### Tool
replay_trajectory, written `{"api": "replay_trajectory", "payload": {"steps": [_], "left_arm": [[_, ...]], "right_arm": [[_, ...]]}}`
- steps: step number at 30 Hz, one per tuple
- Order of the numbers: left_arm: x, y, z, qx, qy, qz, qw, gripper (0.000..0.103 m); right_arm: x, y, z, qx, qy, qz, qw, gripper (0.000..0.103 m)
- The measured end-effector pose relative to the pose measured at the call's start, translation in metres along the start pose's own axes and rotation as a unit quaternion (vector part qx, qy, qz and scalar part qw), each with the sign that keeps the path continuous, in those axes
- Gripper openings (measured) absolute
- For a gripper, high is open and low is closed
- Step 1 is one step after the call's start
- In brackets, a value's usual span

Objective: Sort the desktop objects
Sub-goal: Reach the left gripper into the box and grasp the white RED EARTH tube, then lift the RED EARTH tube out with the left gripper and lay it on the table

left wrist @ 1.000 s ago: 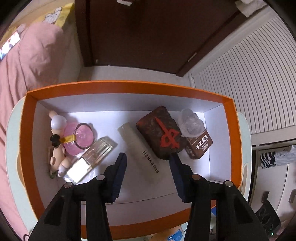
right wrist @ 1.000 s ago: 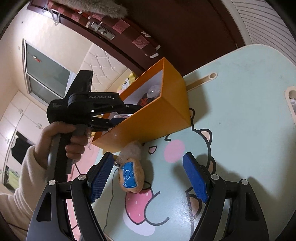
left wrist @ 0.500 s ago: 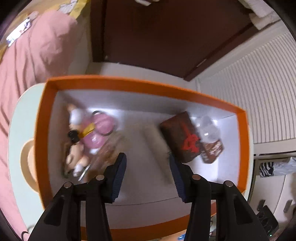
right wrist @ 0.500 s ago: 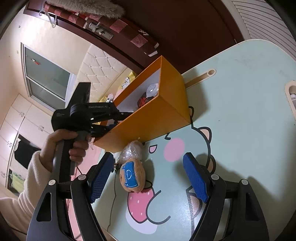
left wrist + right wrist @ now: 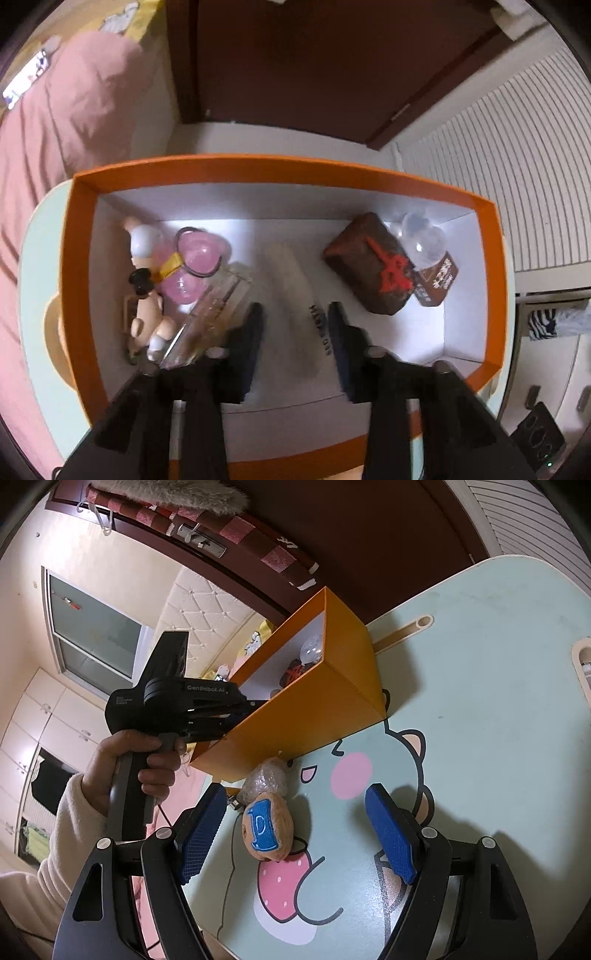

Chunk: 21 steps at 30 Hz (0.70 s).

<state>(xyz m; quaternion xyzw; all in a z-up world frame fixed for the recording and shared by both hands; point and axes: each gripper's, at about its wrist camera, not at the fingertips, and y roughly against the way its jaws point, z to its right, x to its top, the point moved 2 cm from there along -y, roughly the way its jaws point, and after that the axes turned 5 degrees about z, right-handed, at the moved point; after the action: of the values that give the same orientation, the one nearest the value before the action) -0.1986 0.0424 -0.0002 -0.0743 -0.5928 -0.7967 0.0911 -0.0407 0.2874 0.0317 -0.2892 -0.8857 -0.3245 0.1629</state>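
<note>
My left gripper (image 5: 293,321) hangs over the orange box (image 5: 258,168) with its fingers (image 5: 251,332) spread, holding nothing; between them lies a pale tube (image 5: 295,291), blurred, on the white floor of the box. To the tube's left a clear glass bottle (image 5: 210,314) lies slanted, just beside a pink round bottle (image 5: 192,266) and a small doll (image 5: 146,291) against the left wall. To the right sit a dark brown block with a red mark (image 5: 373,264), a brown carton (image 5: 436,280) touching it, and a clear bulb-shaped thing (image 5: 421,236) in the far corner. My right gripper (image 5: 295,834) is low over the table (image 5: 480,709), fingers (image 5: 201,834) wide and empty, with a brown plush toy with a blue patch (image 5: 267,825) lying between them, nearer the left one. A crinkled plastic wrap (image 5: 266,779) behind the toy touches the box's near wall, so that wall crowds the toy's far side; the table to the right is open up to its rounded edge.
</note>
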Motion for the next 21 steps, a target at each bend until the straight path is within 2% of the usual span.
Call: {"api": "replay_trajectory", "payload": {"steps": [2, 3, 4, 5, 7, 9, 15, 21], "left_arm": [[-0.002, -0.001, 0.009, 0.018, -0.023, 0.004, 0.9996, 0.04], [-0.004, -0.002, 0.016, 0.041, -0.053, 0.012, 0.9977, 0.035], [-0.006, -0.004, 0.021, 0.059, -0.075, 0.017, 0.9953, 0.021], [-0.007, -0.007, 0.025, 0.073, -0.092, 0.021, 0.9928, 0.019], [-0.009, -0.006, 0.027, 0.076, -0.105, 0.026, 0.9912, 0.019], [-0.011, 0.0, 0.025, 0.066, -0.104, 0.034, 0.9918, 0.018], [-0.026, 0.049, 0.021, 0.006, -0.095, 0.1, 0.9904, 0.018], [-0.069, 0.121, 0.007, -0.054, -0.094, 0.183, 0.9771, 0.018]], "right_arm": [[-0.001, -0.001, 0.0, 0.001, 0.0, -0.002, 1.0, 0.078], [-0.001, -0.001, 0.0, 0.002, 0.0, -0.003, 1.0, 0.078], [-0.001, -0.002, 0.0, 0.002, 0.0, -0.005, 1.0, 0.078], [-0.002, -0.003, 0.0, 0.002, 0.0, -0.006, 1.0, 0.078], [-0.002, -0.003, -0.001, 0.002, 0.001, -0.006, 1.0, 0.078], [-0.002, -0.002, -0.001, 0.001, 0.001, -0.004, 1.0, 0.078], [-0.002, -0.002, 0.0, -0.003, 0.002, -0.003, 1.0, 0.078], [-0.005, -0.004, -0.003, -0.011, 0.018, -0.001, 1.0, 0.078]]}}
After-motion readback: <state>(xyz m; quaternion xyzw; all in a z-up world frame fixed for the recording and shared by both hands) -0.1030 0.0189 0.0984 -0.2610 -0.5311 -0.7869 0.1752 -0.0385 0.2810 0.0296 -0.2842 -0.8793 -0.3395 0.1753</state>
